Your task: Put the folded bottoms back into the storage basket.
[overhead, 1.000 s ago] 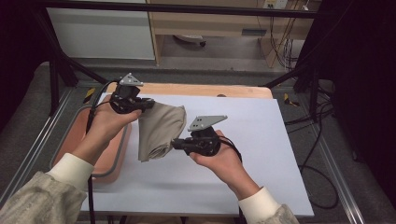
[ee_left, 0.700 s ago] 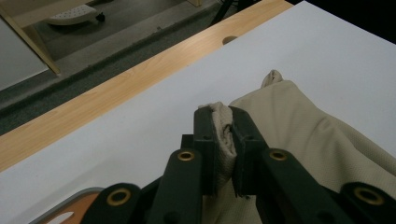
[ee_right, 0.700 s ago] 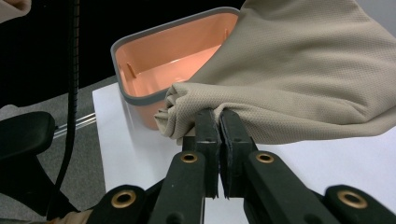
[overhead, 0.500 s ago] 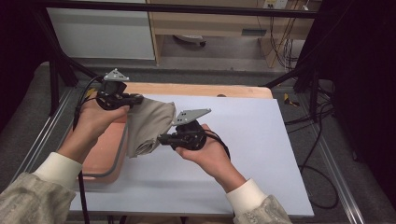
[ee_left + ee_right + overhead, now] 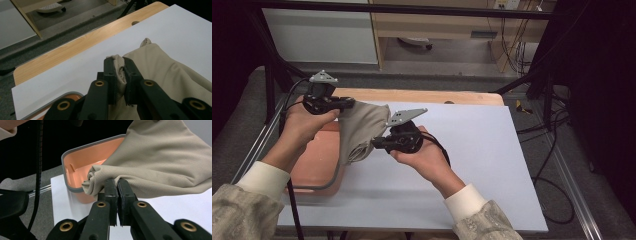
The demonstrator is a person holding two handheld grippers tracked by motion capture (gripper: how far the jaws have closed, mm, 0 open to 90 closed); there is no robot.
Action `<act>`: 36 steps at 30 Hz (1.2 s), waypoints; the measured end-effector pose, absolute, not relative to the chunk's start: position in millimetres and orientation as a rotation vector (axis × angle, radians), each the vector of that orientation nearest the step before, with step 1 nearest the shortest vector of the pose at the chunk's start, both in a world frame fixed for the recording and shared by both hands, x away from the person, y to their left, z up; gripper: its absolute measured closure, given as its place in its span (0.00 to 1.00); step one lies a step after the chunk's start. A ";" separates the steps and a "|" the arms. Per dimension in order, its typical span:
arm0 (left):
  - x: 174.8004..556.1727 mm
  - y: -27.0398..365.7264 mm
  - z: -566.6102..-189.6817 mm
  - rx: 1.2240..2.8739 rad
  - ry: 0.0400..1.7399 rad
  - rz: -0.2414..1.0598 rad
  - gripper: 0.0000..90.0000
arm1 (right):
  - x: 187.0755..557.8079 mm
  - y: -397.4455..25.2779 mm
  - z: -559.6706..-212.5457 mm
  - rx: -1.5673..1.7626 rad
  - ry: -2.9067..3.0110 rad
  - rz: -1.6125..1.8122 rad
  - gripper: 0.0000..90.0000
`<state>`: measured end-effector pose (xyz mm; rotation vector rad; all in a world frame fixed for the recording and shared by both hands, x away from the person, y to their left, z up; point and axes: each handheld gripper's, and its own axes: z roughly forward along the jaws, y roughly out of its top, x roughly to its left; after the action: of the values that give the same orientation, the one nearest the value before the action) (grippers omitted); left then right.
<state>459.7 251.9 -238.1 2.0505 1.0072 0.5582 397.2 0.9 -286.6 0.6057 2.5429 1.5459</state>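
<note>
While both tools pinch it, the left gripper (image 5: 117, 75) and right gripper (image 5: 117, 192) closed on separate edges, the beige cloth (image 5: 359, 130) hangs above the orange bin (image 5: 314, 167), presumably for lowering inside.

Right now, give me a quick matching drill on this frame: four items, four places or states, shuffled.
Things:
1. left claw
2. right claw
3. beige cloth
4. orange bin

States:
A. hangs between the two claws, above the bin's edge
B. shut on a bunched upper corner of the cloth
C. sits on the white table sheet, open top, grey rim
D. shut on the cloth's lower fold

Pairs: 1-B, 2-D, 3-A, 4-C
</note>
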 end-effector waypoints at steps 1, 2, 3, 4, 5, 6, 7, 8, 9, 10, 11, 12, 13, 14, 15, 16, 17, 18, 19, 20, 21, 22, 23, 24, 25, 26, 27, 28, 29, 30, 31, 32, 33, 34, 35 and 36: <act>460.0 252.9 -237.8 2.049 1.009 0.560 0.92 | 397.4 2.3 -286.7 0.607 2.542 1.551 0.97; 460.3 254.0 -237.7 2.047 1.010 0.562 0.92 | 397.7 3.5 -286.7 0.608 2.540 1.555 0.97; 460.5 254.9 -237.6 2.044 1.015 0.564 0.92 | 397.9 5.0 -286.8 0.605 2.540 1.559 0.97; 460.7 256.1 -237.4 2.044 1.016 0.563 0.92 | 398.2 6.2 -286.8 0.600 2.541 1.558 0.97; 460.7 257.1 -237.3 2.043 1.020 0.566 0.92 | 398.1 7.9 -286.7 0.603 2.540 1.564 0.97; 460.7 258.2 -237.1 2.042 1.021 0.566 0.92 | 398.4 9.1 -286.6 0.596 2.542 1.562 0.97; 460.5 259.3 -237.0 2.041 1.024 0.568 0.92 | 398.4 10.6 -286.4 0.598 2.541 1.567 0.97; 460.5 260.5 -237.0 2.042 1.024 0.570 0.92 | 398.5 11.8 -286.1 0.595 2.541 1.568 0.97; 460.4 261.7 -237.0 2.040 1.027 0.570 0.92 | 398.6 12.9 -285.9 0.588 2.542 1.568 0.97; 460.4 263.1 -237.1 2.037 1.030 0.572 0.92 | 398.7 14.3 -285.9 0.586 2.543 1.569 0.97; 460.3 264.6 -236.9 2.039 1.032 0.572 0.92 | 398.7 15.6 -285.9 0.587 2.543 1.570 0.97; 460.3 266.0 -236.9 2.038 1.034 0.573 0.92 | 399.0 16.9 -286.2 0.586 2.543 1.571 0.97; 460.4 267.3 -236.9 2.035 1.036 0.576 0.92 | 399.5 18.0 -286.6 0.583 2.545 1.569 0.97; 460.2 268.4 -236.8 2.035 1.039 0.576 0.92 | 399.6 19.4 -287.1 0.587 2.548 1.568 0.97; 460.1 269.5 -236.7 2.037 1.039 0.578 0.92 | 400.1 20.8 -287.7 0.585 2.545 1.568 0.97; 460.0 270.5 -236.7 2.035 1.041 0.579 0.92 | 400.3 22.2 -288.2 0.584 2.547 1.570 0.97; 459.9 271.7 -236.7 2.036 1.043 0.580 0.92 | 400.7 23.4 -288.7 0.581 2.549 1.568 0.97; 459.8 272.8 -236.6 2.035 1.045 0.580 0.92 | 400.7 24.9 -289.0 0.582 2.550 1.571 0.97; 459.8 274.0 -236.6 2.033 1.047 0.583 0.92 | 400.9 26.1 -289.2 0.578 2.551 1.573 0.97; 459.9 275.2 -236.5 2.031 1.050 0.581 0.92 | 401.0 27.5 -289.3 0.578 2.552 1.575 0.97; 459.8 276.4 -236.3 2.027 1.052 0.580 0.92 | 401.0 28.8 -289.2 0.575 2.555 1.577 0.97; 459.7 277.5 -236.1 2.026 1.054 0.583 0.92 | 401.0 30.1 -289.2 0.573 2.553 1.579 0.97; 459.6 278.4 -236.1 2.026 1.054 0.582 0.92 | 401.1 31.2 -289.1 0.574 2.554 1.582 0.97; 459.4 279.5 -236.1 2.029 1.053 0.585 0.92 | 401.1 32.3 -289.1 0.573 2.553 1.582 0.97; 459.2 280.4 -236.2 2.027 1.057 0.586 0.92 | 401.1 33.4 -289.2 0.573 2.556 1.583 0.97; 459.1 281.3 -236.3 2.024 1.059 0.587 0.92 | 401.5 34.5 -289.6 0.568 2.556 1.582 0.97; 458.9 282.6 -236.1 2.027 1.060 0.589 0.92 | 401.6 35.6 -290.0 0.568 2.557 1.579 0.97; 458.7 283.6 -236.1 2.024 1.064 0.590 0.92 | 401.9 36.7 -290.4 0.566 2.559 1.579 0.97; 458.7 284.9 -236.0 2.025 1.065 0.591 0.92 | 402.1 37.7 -291.0 0.567 2.560 1.579 0.97; 458.6 286.2 -236.0 2.025 1.066 0.592 0.92 | 402.2 38.9 -291.7 0.568 2.561 1.579 0.97; 458.6 287.2 -236.4 2.024 1.069 0.592 0.92 | 402.3 40.2 -292.5 0.564 2.561 1.580 0.97; 458.6 288.2 -236.8 2.025 1.072 0.592 0.92 | 402.2 41.6 -293.3 0.565 2.563 1.582 0.97; 458.5 289.3 -237.1 2.027 1.073 0.592 0.92 | 402.1 43.0 -294.0 0.563 2.564 1.583 0.97; 458.5 290.2 -237.8 2.025 1.075 0.592 0.92 | 402.1 44.4 -294.6 0.559 2.564 1.582 0.97; 458.4 291.4 -238.1 2.028 1.076 0.594 0.92 | 402.2 45.9 -295.2 0.556 2.564 1.584 0.97; 458.3 292.5 -238.6 2.028 1.077 0.595 0.92 | 402.3 47.2 -295.7 0.555 2.563 1.587 0.97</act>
<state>458.3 292.5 -238.6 2.0275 1.0766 0.5948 402.3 47.2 -295.7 0.5552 2.5632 1.5865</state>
